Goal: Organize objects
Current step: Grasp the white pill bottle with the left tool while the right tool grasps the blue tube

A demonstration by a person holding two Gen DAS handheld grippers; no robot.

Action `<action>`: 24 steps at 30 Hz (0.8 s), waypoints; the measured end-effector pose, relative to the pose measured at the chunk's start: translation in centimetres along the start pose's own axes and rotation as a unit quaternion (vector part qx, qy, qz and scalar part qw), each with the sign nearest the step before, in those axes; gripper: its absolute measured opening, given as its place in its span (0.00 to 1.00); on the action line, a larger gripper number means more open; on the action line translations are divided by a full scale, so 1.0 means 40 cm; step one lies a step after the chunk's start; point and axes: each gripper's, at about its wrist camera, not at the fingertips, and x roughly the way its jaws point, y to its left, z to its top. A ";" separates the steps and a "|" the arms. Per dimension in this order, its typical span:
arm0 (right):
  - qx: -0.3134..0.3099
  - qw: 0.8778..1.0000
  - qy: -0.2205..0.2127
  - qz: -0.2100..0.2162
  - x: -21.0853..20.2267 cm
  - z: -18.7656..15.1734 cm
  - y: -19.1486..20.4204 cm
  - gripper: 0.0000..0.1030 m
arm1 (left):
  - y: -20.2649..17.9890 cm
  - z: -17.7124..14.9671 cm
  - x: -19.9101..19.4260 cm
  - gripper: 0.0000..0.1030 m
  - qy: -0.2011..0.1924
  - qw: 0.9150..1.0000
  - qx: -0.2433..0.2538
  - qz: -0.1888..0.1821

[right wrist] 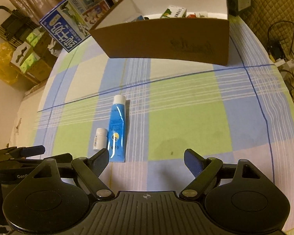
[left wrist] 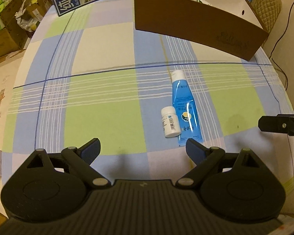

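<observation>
A checked cloth (left wrist: 107, 105) of green, blue and cream squares covers the table and fills both wrist views. At twelve to one o'clock stands a brown cardboard box (right wrist: 166, 41) with a white inside; its near wall hides most of what it holds — only the tops of a few small packets (right wrist: 174, 11) show over the rim, their print too small to read. Behind it, at eleven o'clock, a blue printed carton (right wrist: 68, 29) leans, cut off by the frame edge.

The blue tube (left wrist: 185, 109) lies flat on the cloth, white cap pointing toward the box, glossy with a round yellow-and-white mark near its flat end; its lettering is not legible. Just beside it, toward nine o'clock, a small white bottle (left wrist: 170, 124) lies on its side, label and barcode showing.

The left gripper (left wrist: 143, 148) has its jaws wide with nothing between them, the tube's flat end near its right finger. The right gripper (right wrist: 147, 159) is likewise spread wide and empty — tube and bottle sit at its eleven o'clock.
</observation>
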 end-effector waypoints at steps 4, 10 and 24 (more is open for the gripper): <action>0.008 1.000 0.007 -0.007 0.011 0.000 -0.015 0.79 | -0.010 0.006 0.021 0.89 0.000 1.000 0.005 -0.006; 0.011 1.000 0.015 -0.024 0.029 0.002 -0.036 0.79 | -0.022 0.015 0.065 0.89 0.005 1.000 0.012 -0.017; 0.029 0.998 0.030 -0.048 0.064 0.011 -0.076 0.79 | -0.042 0.041 0.174 0.68 0.023 0.999 0.017 -0.037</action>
